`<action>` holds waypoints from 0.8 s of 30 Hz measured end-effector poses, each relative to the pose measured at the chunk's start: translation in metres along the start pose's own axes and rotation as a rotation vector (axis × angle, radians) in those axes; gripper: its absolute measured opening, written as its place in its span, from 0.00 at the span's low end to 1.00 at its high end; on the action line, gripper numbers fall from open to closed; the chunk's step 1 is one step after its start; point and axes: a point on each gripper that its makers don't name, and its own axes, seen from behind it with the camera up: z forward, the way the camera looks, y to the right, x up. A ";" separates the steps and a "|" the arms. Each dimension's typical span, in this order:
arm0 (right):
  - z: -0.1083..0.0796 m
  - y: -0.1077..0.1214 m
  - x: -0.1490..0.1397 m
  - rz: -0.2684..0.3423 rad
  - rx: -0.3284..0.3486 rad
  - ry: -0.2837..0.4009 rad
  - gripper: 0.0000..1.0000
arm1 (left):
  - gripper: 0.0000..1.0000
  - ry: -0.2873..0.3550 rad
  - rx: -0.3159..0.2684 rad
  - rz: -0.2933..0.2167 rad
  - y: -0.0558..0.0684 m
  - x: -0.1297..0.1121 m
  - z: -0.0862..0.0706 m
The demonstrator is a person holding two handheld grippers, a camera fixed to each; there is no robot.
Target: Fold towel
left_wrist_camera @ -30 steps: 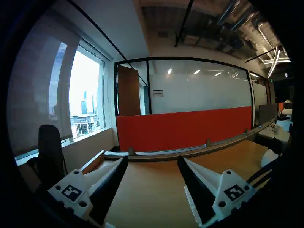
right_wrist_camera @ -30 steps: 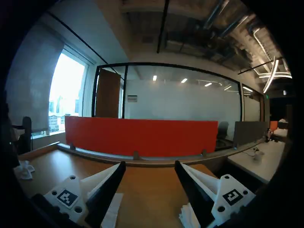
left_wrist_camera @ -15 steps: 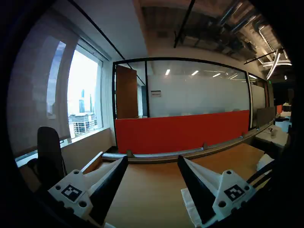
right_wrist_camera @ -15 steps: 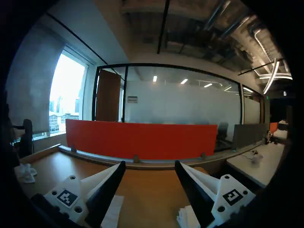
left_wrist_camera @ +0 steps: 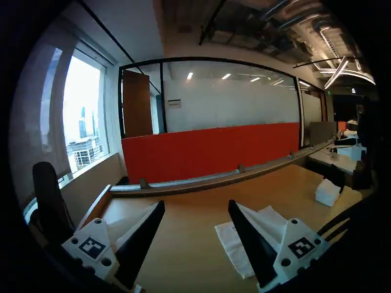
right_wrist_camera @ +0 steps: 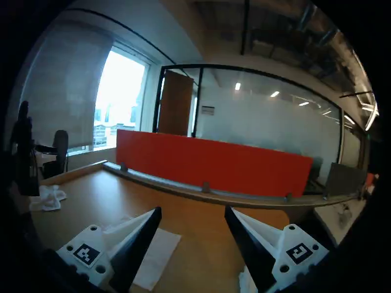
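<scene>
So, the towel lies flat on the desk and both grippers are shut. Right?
Not shut: the left gripper view shows the left gripper open, the right gripper view the right gripper open. The towel does lie flat on the desk.

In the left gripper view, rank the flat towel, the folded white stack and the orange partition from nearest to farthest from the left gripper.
1. Flat white towel, on the desk, just beside the left gripper.
2. Folded white stack, farther off on the desk's right side.
3. Orange partition, standing along the desk's far edge.
</scene>
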 end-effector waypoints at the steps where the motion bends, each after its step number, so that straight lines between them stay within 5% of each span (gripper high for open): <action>1: 0.000 -0.003 -0.002 -0.001 0.014 -0.010 1.00 | 0.97 -0.007 -0.015 -0.003 0.003 -0.002 0.000; 9: 0.004 -0.015 -0.012 -0.009 0.078 -0.055 1.00 | 0.96 -0.045 -0.099 -0.021 0.022 -0.016 0.002; 24: 0.011 -0.045 -0.059 -0.066 0.187 -0.166 1.00 | 0.97 -0.141 -0.220 0.036 0.050 -0.067 0.011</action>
